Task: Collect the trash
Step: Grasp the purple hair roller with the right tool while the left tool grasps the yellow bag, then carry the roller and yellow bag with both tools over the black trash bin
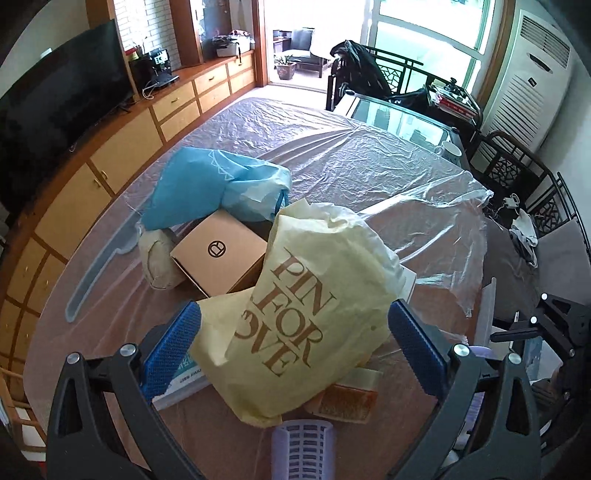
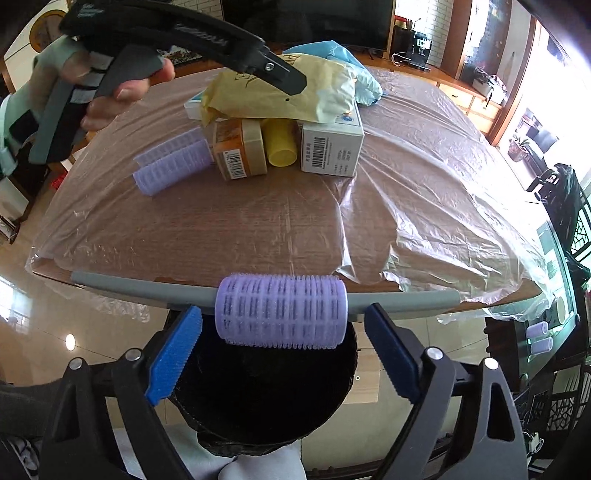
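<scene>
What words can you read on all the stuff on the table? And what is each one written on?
"PIN FOR" and a cut-off "OVE": on the cream bag.
A round logo, no words: on the brown box.
Barcodes and small print on the white box and the orange jar: too small to read.
Letters on the black gripper handle: too blurred to read.

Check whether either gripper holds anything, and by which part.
Nothing gripped. A roller hangs between the right gripper's open jaws, gaps at both ends; left gripper open over the yellow bag.
</scene>
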`<state>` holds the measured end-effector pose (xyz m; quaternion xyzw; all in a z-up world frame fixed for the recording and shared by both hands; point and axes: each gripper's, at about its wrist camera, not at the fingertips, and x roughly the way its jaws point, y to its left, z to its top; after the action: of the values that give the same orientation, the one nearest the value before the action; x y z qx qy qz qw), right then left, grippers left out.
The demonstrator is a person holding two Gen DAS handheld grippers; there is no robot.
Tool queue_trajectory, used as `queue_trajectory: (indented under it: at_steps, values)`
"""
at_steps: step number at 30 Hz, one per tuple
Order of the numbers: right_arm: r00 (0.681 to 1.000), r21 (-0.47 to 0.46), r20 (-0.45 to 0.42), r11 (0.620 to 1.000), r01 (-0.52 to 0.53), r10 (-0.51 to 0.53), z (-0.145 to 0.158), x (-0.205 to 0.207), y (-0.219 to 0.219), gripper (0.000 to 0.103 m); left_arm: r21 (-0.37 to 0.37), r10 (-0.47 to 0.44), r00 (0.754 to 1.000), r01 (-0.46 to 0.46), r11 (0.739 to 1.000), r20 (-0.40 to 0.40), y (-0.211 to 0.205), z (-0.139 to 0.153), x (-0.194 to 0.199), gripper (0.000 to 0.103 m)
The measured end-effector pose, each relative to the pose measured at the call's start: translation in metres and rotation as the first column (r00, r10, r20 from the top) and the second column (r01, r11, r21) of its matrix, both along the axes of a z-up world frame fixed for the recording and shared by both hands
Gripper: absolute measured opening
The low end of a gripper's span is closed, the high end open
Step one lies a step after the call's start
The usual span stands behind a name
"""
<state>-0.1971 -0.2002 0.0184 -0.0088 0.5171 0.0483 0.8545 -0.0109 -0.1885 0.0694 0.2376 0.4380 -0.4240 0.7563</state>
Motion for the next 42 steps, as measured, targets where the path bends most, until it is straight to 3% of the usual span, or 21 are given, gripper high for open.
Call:
queue_trajectory:
  at_steps: [3, 7, 14, 18, 21, 33, 36, 42]
  values:
    - [1.0, -0.03, 0.008, 0.999, 0.017, -0.016, 0.001, -0.004, 0.003, 0.078, 0.025, -0.026, 0.997, 0.028, 0.999, -0.078, -0.002, -0.01, 0.009, 0.101]
    - [0.999, -0.034, 0.019, 0.999, 0.036, -0.035, 0.0, -0.011, 0.002, 0.07, 0.033, -0.062, 0.993, 0.065, 0.997, -0.102, -0.004, -0.019, 0.01, 0.101]
    - [0.999, 0.031, 0.021, 0.999, 0.027, -0.028, 0.014, -0.011, -0.003, 0.07, -0.002, -0.074, 0.986, 0.074, 0.997, -0.15, -0.001, -0.017, 0.015, 0.07]
    - [0.999, 0.064, 0.025, 0.998, 0.025, -0.027, 0.021, -0.01, -0.007, 0.07, -0.037, -0.056, 0.987, 0.051, 0.998, -0.149, 0.006, -0.01, 0.016, 0.048]
    - [0.999, 0.091, 0.038, 0.996, 0.021, -0.025, 0.028, -0.007, -0.012, 0.07, -0.072, -0.025, 0.989, 0.014, 0.997, -0.146, 0.014, -0.003, 0.016, 0.037]
    - [0.996, 0.159, 0.09, 0.987, -0.002, -0.013, 0.05, 0.004, -0.021, 0.07, -0.134, 0.063, 0.985, -0.085, 0.987, -0.163, 0.025, 0.008, 0.015, 0.03]
    - [0.993, 0.17, 0.119, 0.985, -0.007, -0.014, 0.062, 0.01, -0.028, 0.07, -0.184, 0.095, 0.98, -0.128, 0.975, -0.178, 0.033, 0.018, 0.011, 0.03]
    - [0.986, 0.16, 0.165, 0.987, -0.02, -0.007, 0.077, 0.018, -0.043, 0.07, -0.314, 0.183, 0.962, -0.24, 0.918, -0.202, 0.061, 0.04, -0.003, 0.03]
